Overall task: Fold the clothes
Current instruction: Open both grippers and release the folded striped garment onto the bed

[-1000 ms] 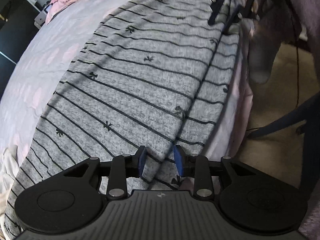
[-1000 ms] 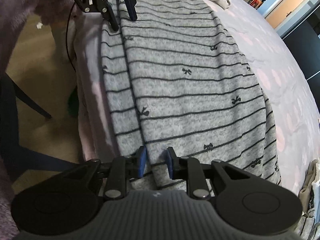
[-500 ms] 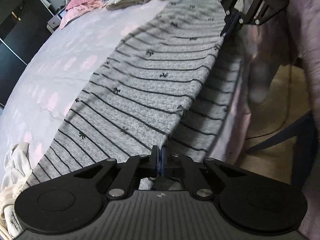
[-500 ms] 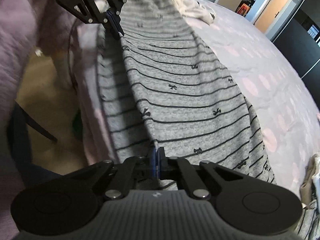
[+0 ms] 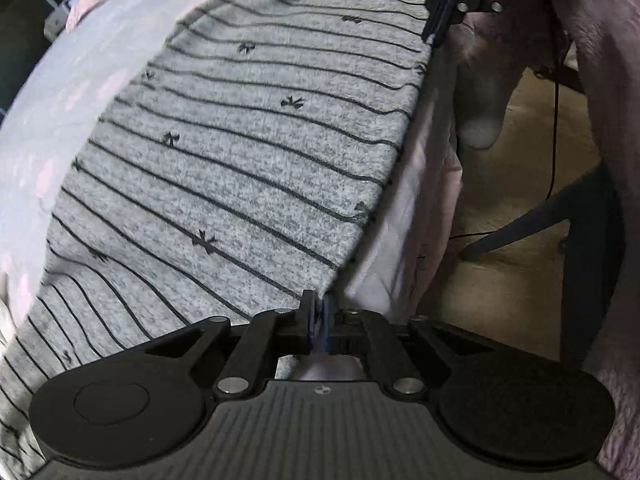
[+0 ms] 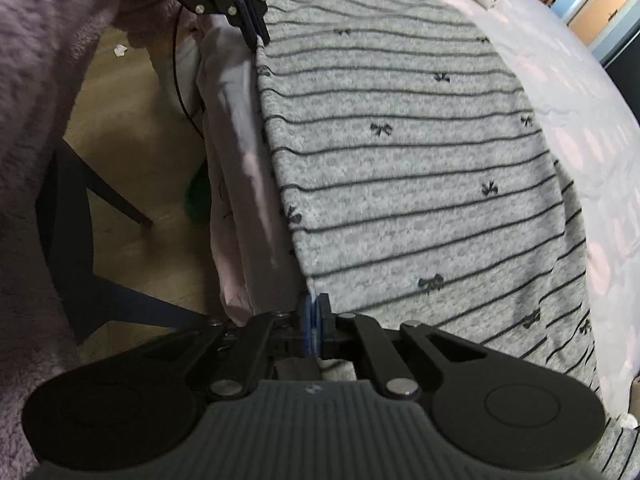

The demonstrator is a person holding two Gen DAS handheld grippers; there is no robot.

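One grey striped garment (image 5: 248, 168), two grippers. Spread lengthwise along the near edge of the bed (image 5: 60, 92), long axis running from one gripper to the other, stripes crossing it. Left gripper (image 5: 319, 314) pinching the garment's edge at one end, jaws easing apart with cloth between. Right gripper (image 6: 315, 320) likewise clamped on the edge at the other end, jaws parting slightly.

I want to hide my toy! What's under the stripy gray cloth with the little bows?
Under the striped gray garment lies a pale bedsheet with pink patches. Anything between them is covered, so I cannot tell.
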